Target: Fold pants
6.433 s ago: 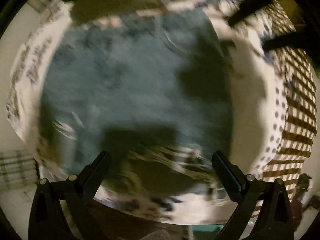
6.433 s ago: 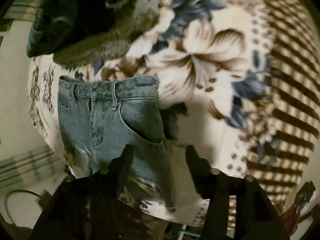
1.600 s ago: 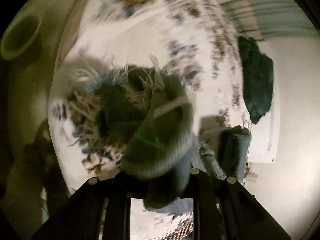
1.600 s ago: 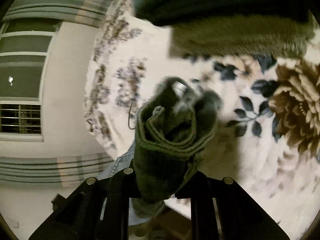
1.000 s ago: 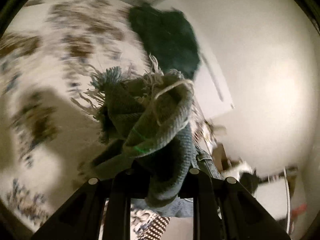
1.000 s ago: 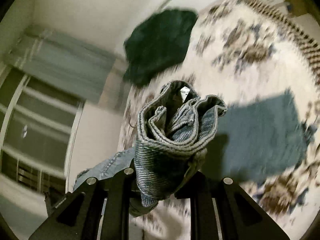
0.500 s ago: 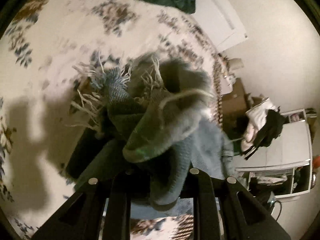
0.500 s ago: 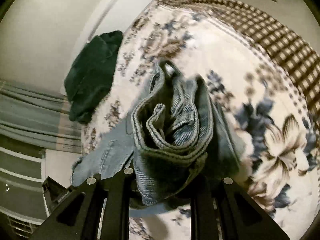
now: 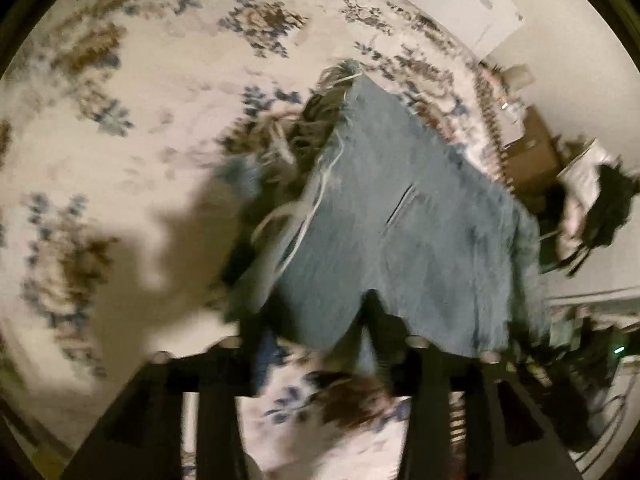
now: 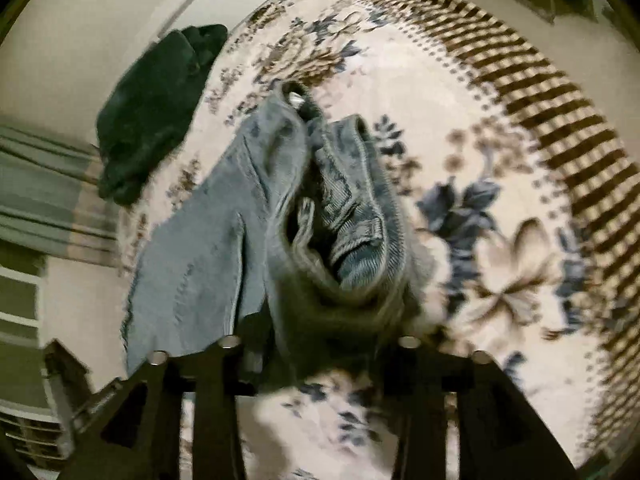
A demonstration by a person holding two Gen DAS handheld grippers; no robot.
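My left gripper [image 9: 320, 332] fingers pinch frayed hem end of jeans [image 9: 404, 232]; denim spreads toward 1 o'clock over floral bedspread [image 9: 132, 80]. My right gripper [image 10: 316, 340] fingers clamp bunched waistband [image 10: 348, 216]; rest of jeans trails toward 10 o'clock. Dark green garment [image 10: 156, 108] lies at 11 o'clock, apart from jeans. Left view blurred.

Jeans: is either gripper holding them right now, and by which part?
Cannot tell. The jeans lie between both grippers' spread fingers: frayed hem end at the left gripper, waistband at the right gripper. Blur hides contact.
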